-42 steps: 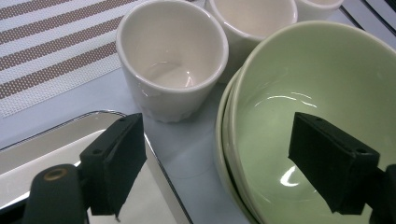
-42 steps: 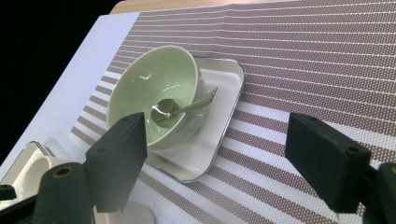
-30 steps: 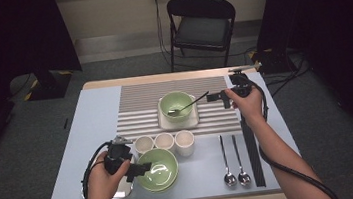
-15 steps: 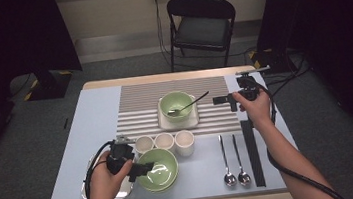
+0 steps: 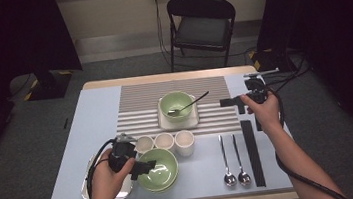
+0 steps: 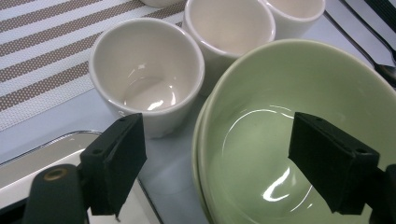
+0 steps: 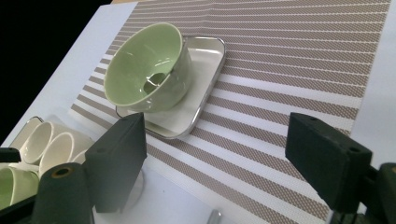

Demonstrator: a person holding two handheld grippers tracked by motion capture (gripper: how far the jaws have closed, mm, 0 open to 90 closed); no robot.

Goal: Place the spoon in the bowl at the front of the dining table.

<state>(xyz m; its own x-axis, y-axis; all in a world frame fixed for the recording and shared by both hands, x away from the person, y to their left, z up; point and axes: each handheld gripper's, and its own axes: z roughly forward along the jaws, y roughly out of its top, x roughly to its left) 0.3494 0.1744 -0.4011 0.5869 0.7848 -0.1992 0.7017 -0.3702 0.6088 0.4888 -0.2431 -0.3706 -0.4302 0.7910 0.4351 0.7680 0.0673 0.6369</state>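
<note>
My left gripper [image 5: 144, 167] is open at the near left, straddling the rim of a near green bowl [image 5: 160, 169]; in the left gripper view [image 6: 222, 163] one jaw hangs over the bowl [image 6: 299, 93] and the other outside it, neither touching. A far green bowl [image 5: 175, 103] with a dark spoon [image 5: 192, 101] in it stands on a white square plate [image 5: 194, 120]. My right gripper [image 5: 231, 104] is open to the right of that spoon's handle, holding nothing. In the right gripper view [image 7: 222, 163] the bowl [image 7: 144, 65] and plate [image 7: 205, 79] lie ahead.
Three white cups [image 5: 164, 141] stand in a row behind the near bowl. A metal tray [image 5: 86, 190] lies under my left hand. Two spoons [image 5: 226, 159] and black chopsticks [image 5: 252, 151] lie at the near right. A striped mat [image 5: 140, 103] covers the middle; a folding chair [image 5: 201, 26] stands beyond the table.
My right gripper has drawn back to the right, away from the spoon handle, and the spoon stays resting in the far bowl. The left gripper has not moved.
</note>
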